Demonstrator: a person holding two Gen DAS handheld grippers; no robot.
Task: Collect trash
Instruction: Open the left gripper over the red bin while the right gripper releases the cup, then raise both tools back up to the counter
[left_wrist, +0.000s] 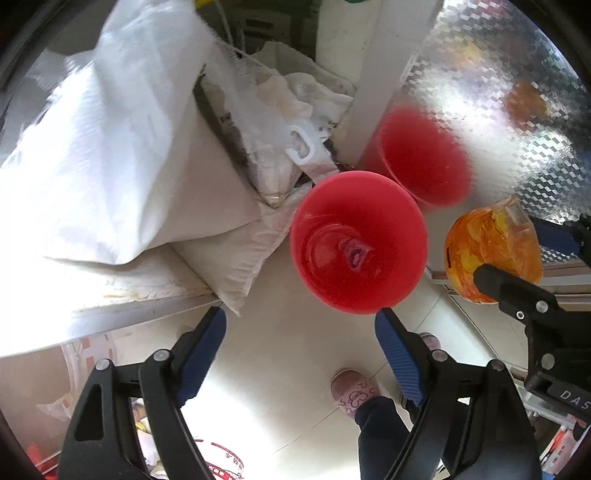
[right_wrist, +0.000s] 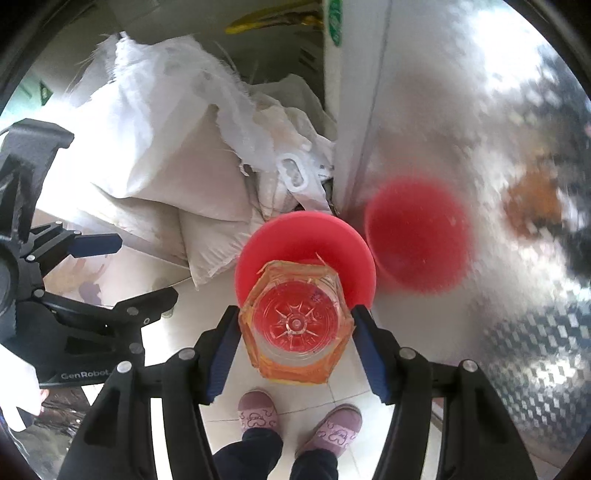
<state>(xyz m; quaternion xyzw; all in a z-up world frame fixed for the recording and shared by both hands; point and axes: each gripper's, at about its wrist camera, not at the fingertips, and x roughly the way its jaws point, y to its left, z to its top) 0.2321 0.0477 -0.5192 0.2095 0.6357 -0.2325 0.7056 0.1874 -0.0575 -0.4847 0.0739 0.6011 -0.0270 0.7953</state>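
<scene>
A red bin (left_wrist: 332, 284) stands on the floor with a clear wrapper lying in its bottom. My left gripper (left_wrist: 300, 334) hangs over the floor just short of the bin's near rim, open, nothing between its blue pads. In the right wrist view it shows at the left edge (right_wrist: 147, 267), jaws apart. My right gripper (right_wrist: 297, 350) is shut on a clear plastic bottle with an orange label (right_wrist: 295, 332), seen base-on and held directly above the red bin (right_wrist: 306, 236). In the left wrist view that bottle (left_wrist: 491, 240) sits to the right of the bin.
White woven sacks (left_wrist: 110, 147) pile up to the left of and behind the bin, with a white plastic handle (left_wrist: 304, 146) on top. A shiny patterned metal panel (left_wrist: 517, 110) to the right mirrors the bin. A person's feet in pink slippers (right_wrist: 258, 411) stand on pale floor tiles.
</scene>
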